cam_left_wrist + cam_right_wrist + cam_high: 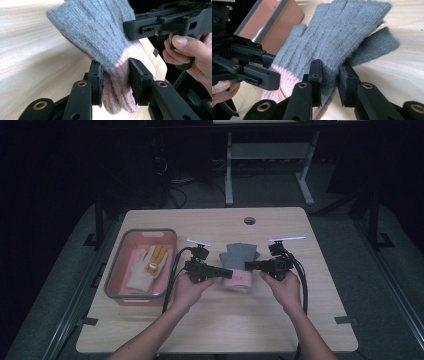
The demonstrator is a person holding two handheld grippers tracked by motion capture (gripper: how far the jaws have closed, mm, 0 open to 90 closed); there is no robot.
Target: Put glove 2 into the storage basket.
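A grey knit glove [239, 255] with a pink cuff [237, 281] hangs just above the middle of the wooden table [215, 320], held from both sides. My left gripper [229, 271] is shut on the pink cuff [117, 85], its pads pressing the wool at the cuff's left edge. My right gripper [249, 265] is shut on the grey part [332, 72] near the cuff, at the glove's right edge. In the right gripper view the glove's fingers [352, 22] spread away from me, and a second grey layer [374, 45] sticks out beneath. The left gripper [269, 75] shows there too.
A pink basket with a grey rim [167, 251] stands at the left of the table and holds a white and yellow glove [147, 265]. A round cable hole [249, 220] sits near the far edge. Table legs and cables lie beyond on the dark floor.
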